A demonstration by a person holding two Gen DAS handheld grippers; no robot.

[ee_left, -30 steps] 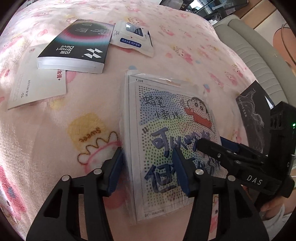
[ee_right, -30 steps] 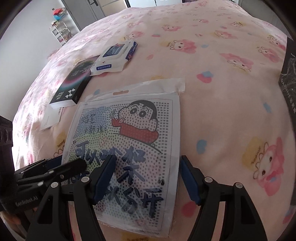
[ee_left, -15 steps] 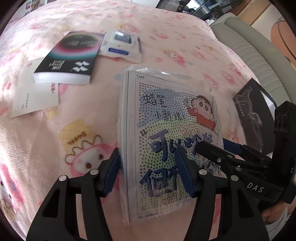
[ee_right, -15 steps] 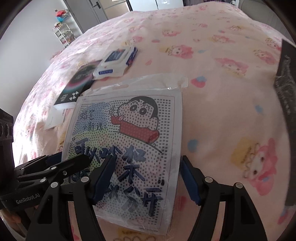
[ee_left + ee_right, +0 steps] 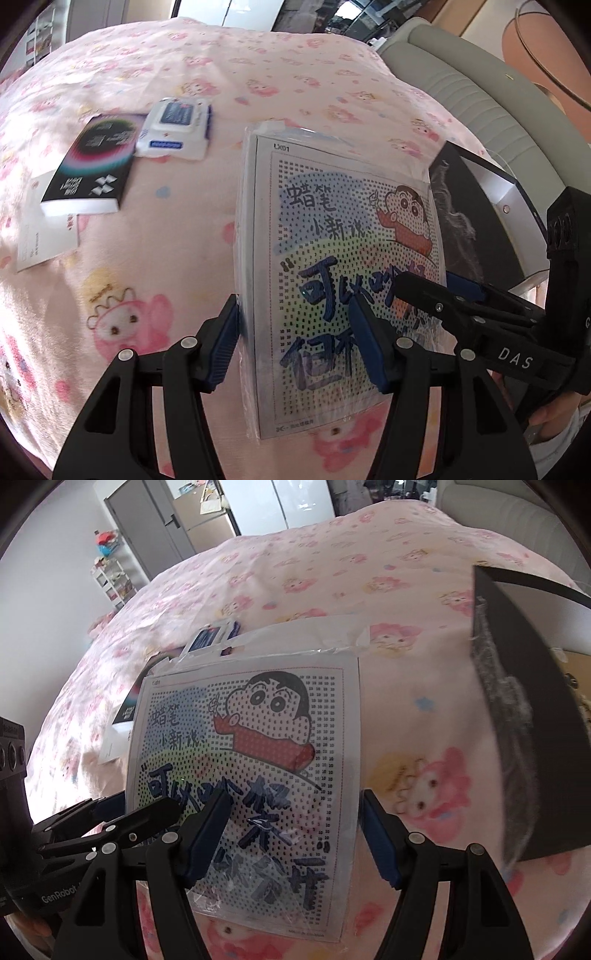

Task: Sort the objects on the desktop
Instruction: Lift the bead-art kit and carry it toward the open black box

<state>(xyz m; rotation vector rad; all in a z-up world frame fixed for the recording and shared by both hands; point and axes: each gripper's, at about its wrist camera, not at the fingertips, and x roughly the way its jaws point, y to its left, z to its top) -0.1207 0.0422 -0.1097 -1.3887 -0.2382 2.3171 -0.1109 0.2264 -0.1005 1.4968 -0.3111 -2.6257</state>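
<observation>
both jaws pinch the cartoon sheet pack, left gripper and right gripper on opposite edges. it now hangs higher above the pink blanket than a second ago, so the carry has likely begun.

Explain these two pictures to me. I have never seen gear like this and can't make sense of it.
A person holds one pair of tongs in each hand, and each pair carries a camera that looks along its two fingers. One picture is from the left tongs, the other from the right tongs. Both pairs grip the same cartoon picture kit in its clear wrapper, above a pink blanket. On the blanket lie a black book, a packet of wipes, a white card and a dark box.
</observation>
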